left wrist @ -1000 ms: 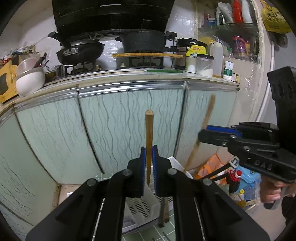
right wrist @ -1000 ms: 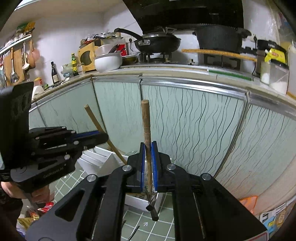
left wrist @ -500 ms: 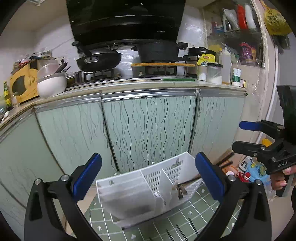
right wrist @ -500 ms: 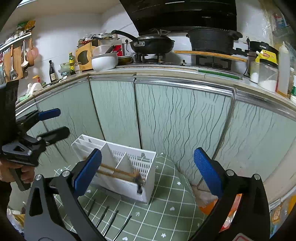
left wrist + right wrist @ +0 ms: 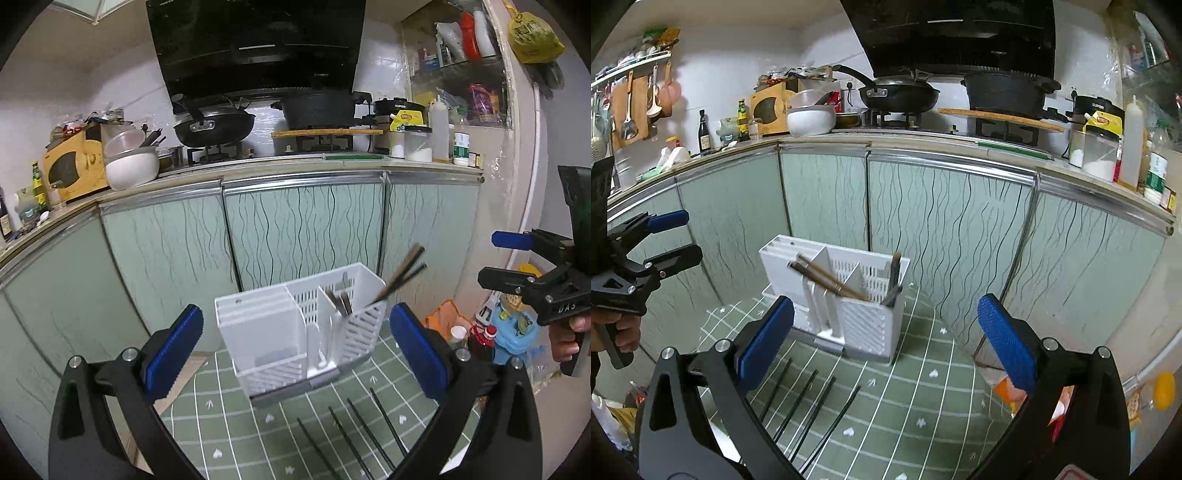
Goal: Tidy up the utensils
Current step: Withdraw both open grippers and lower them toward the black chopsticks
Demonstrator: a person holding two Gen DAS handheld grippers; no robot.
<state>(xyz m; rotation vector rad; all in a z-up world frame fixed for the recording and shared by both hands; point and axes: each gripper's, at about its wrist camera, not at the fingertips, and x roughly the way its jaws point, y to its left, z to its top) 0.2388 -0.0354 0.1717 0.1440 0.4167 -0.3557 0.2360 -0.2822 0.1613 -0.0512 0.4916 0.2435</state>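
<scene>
both grippers (image 5: 295, 347) (image 5: 886, 336) gape empty near the caddy (image 5: 864, 325) holding apparently wooden chopsticks (image 5: 827, 278).

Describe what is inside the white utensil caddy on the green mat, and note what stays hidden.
Inside the white utensil caddy two brown chopsticks lean together, and dark utensils stand in the end compartment. Its walls hide their lower ends and the compartment floors.

White plastic caddy (image 5: 291, 325) (slotted walls); wooden chopsticks (image 5: 827, 280).
</scene>
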